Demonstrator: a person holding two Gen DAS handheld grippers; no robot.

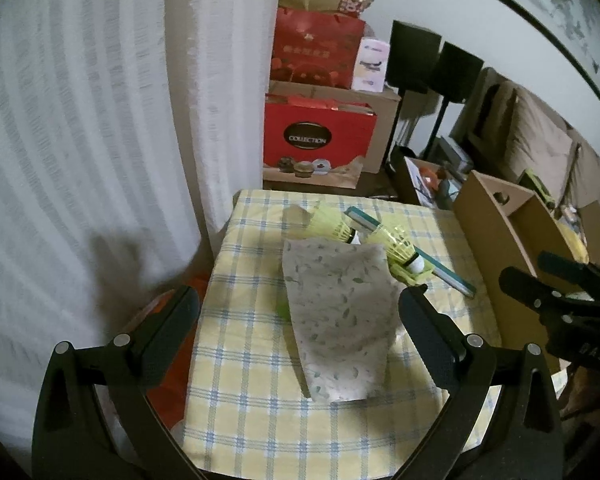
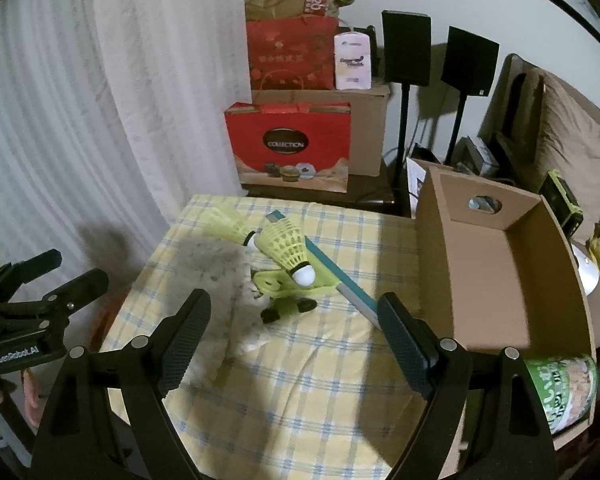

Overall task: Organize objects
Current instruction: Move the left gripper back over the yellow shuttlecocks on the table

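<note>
A small table with a yellow checked cloth (image 1: pixel 260 380) (image 2: pixel 320 380) holds a grey leaf-patterned pouch (image 1: pixel 340 320) (image 2: pixel 216 276), two yellow shuttlecocks (image 2: pixel 288 248) (image 2: pixel 228 226) (image 1: pixel 400 252) (image 1: pixel 332 224), a teal and white flat stick (image 2: pixel 340 280) (image 1: pixel 444 270) and a small yellow-green toy on black wheels (image 2: pixel 284 294). An open cardboard box (image 2: pixel 492 264) (image 1: pixel 500 232) stands at the table's right. My left gripper (image 1: pixel 300 320) is open above the pouch. My right gripper (image 2: pixel 294 328) is open and empty above the cloth, in front of the toy.
Red gift boxes (image 2: pixel 292 148) and cardboard cartons are stacked behind the table. Two black speakers on stands (image 2: pixel 406 48) stand by the wall. White curtains hang on the left. A green printed cup (image 2: pixel 560 388) lies at the box's near end. A sofa with cushions (image 2: pixel 572 148) is on the right.
</note>
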